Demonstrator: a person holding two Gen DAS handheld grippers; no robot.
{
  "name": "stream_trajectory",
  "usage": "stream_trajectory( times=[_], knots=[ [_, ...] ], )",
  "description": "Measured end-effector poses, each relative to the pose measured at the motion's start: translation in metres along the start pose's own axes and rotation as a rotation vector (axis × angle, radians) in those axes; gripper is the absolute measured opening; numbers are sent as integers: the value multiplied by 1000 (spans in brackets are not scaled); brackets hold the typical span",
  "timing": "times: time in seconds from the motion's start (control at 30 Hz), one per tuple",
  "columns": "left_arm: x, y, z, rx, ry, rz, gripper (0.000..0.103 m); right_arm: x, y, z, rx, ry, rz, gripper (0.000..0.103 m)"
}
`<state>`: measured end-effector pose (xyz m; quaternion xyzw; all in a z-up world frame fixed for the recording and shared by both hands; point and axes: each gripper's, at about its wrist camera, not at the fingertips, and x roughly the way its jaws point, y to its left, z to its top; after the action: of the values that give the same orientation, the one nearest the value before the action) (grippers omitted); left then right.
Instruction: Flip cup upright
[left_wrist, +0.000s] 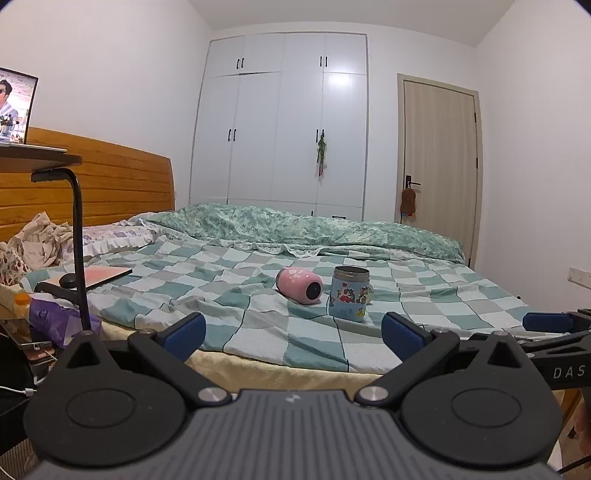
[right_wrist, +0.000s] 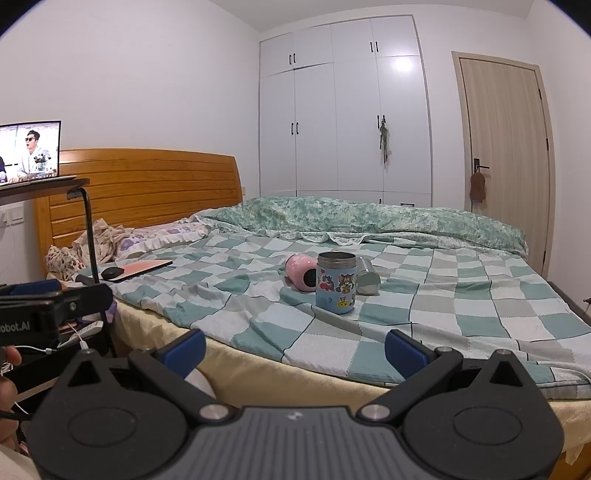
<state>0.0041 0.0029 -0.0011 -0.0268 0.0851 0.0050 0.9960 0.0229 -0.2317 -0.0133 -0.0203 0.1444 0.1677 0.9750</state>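
Observation:
A pink cup (left_wrist: 300, 285) lies on its side on the checkered bedspread (left_wrist: 258, 306), its dark mouth facing me. It also shows in the right wrist view (right_wrist: 302, 272). Beside it on the right, a blue cartoon-printed cup (left_wrist: 348, 293) stands upright, also in the right wrist view (right_wrist: 335, 282). A silver cup (right_wrist: 366, 277) lies on its side behind the blue one. My left gripper (left_wrist: 293, 334) is open and empty, short of the bed's near edge. My right gripper (right_wrist: 294, 352) is open and empty, also short of the bed edge.
A folded green quilt (left_wrist: 314, 229) runs along the bed's far side. A pink notebook with a black mouse (right_wrist: 138, 268) lies at the left. A side table on a black stand (left_wrist: 79, 236) carries a laptop (right_wrist: 29, 151). Wardrobe and door stand behind.

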Motion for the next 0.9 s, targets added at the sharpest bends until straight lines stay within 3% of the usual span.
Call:
stream_trajectory(
  times=[0.9],
  knots=[
    [1,0,2,-1,11,-2,103,6,2,-2,11,9,4,103]
  ],
)
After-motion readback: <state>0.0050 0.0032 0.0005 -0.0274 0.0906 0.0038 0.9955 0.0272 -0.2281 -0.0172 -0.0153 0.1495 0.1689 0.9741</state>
